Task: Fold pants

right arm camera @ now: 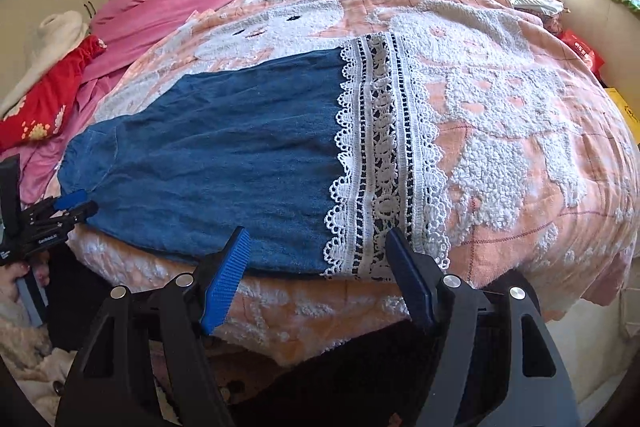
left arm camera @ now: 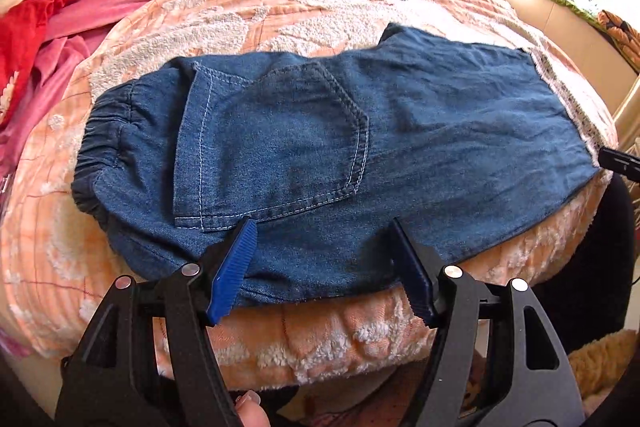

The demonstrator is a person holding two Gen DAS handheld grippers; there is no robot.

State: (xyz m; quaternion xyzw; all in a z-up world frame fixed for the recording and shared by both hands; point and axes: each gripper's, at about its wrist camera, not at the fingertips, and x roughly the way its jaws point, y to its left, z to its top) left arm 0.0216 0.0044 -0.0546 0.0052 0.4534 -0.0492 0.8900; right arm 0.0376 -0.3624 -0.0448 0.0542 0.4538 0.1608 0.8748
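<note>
Both tools spread wide — left tool (left arm camera: 322, 227), right tool (right arm camera: 318, 235) — over flat pants (left arm camera: 340, 147).

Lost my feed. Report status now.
Left gripper and right gripper: jaws open, empty, at near edge. Denim pants flat on blanket, already halved lengthwise. Nothing in the way.

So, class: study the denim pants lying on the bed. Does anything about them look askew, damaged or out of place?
Nothing stands out. The denim pants lie flat, folded lengthwise, lace hem intact. The left gripper and right gripper hover open at the near edge.
</note>
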